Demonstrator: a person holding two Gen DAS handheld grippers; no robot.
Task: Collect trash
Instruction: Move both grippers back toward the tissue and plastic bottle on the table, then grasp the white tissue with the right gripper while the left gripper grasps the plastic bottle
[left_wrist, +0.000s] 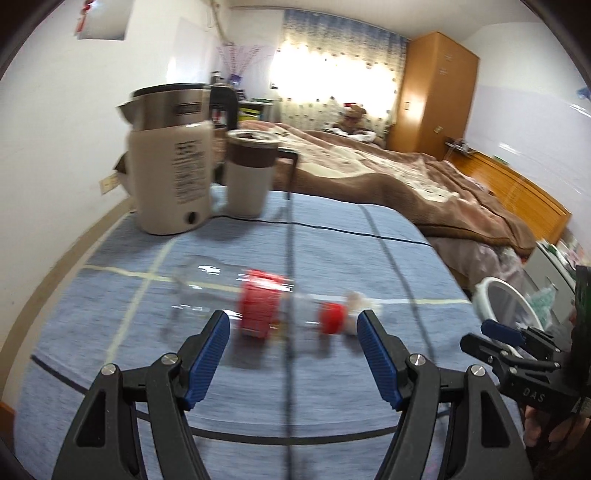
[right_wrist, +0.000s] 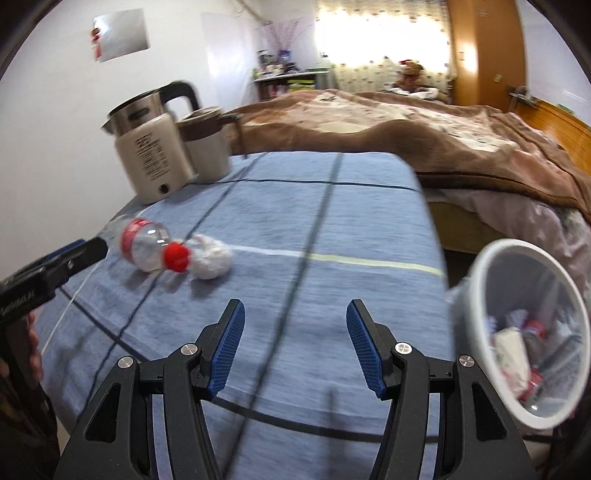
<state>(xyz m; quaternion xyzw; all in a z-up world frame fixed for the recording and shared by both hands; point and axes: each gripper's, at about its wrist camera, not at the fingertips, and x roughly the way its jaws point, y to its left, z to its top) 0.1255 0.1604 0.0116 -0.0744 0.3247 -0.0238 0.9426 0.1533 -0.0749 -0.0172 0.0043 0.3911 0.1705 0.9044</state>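
Empty bottle (left_wrist: 236, 295) lies on its side on the blue-clothed surface (left_wrist: 92, 332), tissue wad (right_wrist: 212, 258) touching its cap. Left claw (left_wrist: 293, 354) wide, empty, lined up just short of it. Right claw (right_wrist: 293, 347) wide, empty. Bin (right_wrist: 480, 273) waits beside the edge for easy drops.

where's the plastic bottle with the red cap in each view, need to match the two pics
Left wrist view: the plastic bottle lies on its side at lower centre, just beyond the open left gripper, cap to the right.
Right wrist view: it lies at the left edge, mid-height, cap pointing right.
Shared landmark: the crumpled white tissue touching the cap, and the kettle behind.
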